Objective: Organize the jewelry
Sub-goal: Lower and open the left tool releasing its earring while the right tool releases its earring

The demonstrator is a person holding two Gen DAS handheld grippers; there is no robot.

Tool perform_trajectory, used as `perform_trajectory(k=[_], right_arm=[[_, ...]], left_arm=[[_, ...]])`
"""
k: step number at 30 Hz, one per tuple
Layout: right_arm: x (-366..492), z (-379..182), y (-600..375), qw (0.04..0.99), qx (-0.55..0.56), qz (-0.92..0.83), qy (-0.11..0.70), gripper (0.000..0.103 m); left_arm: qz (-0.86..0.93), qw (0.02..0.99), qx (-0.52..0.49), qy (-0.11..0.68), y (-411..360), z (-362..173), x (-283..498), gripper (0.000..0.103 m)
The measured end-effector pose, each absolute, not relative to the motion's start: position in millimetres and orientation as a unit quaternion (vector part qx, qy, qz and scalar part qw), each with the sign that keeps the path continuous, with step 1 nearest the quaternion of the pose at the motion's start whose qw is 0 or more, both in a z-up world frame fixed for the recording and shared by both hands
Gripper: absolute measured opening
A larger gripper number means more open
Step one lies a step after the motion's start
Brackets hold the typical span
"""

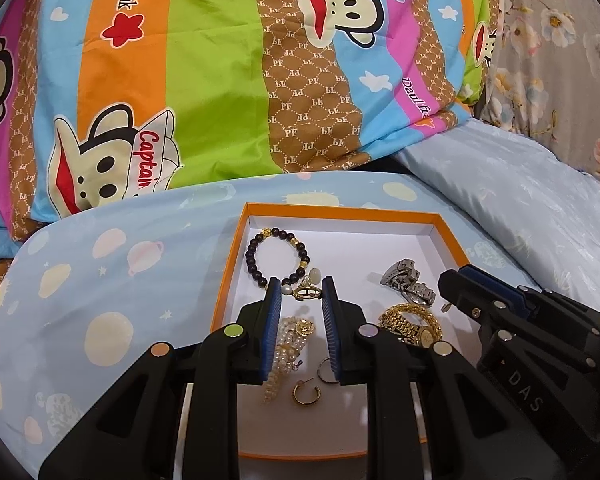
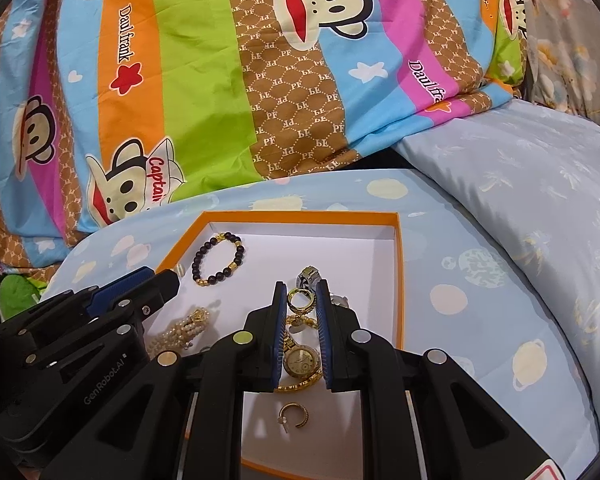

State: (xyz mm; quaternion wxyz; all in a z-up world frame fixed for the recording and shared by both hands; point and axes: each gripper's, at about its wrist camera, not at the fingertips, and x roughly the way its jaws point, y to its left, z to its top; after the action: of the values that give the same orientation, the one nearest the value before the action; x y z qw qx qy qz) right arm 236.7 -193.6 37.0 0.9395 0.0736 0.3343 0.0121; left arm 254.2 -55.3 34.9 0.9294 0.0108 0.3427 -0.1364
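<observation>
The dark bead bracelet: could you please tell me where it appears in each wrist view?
Left wrist: bead bracelet lies in the far left of the orange box, just beyond the left finger.
Right wrist: bead bracelet lies in the box's far left corner, up and left of the fingers.
Shared landmark: the gold watch.

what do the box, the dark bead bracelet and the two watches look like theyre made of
Box: stiff card, matte orange outside, white inside, by its flat folded walls.
Dark bead bracelet: glossy dark beads, wood or stone, with gold spacers.
Silver watch: shiny steel-like links.
Gold watch: gold-toned metal, possibly plated.
</observation>
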Motion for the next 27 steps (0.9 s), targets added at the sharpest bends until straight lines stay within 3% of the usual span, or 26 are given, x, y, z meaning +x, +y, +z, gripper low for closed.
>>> perform_trajectory(k=[23, 27], right_arm=[[242.1, 28.2, -189.4, 0.937, 0.062, 0.014, 0.344, 0.015], [240.3, 29.4, -190.4, 0.938, 0.065, 0.014, 0.339, 0.018]], left_arm=[[-0.134, 0.929, 0.009, 0.345, -56.3, 29.7, 256.0, 0.021], [-0.129, 0.930, 0.008, 0.344, -55.7, 28.9, 256.5, 0.028]])
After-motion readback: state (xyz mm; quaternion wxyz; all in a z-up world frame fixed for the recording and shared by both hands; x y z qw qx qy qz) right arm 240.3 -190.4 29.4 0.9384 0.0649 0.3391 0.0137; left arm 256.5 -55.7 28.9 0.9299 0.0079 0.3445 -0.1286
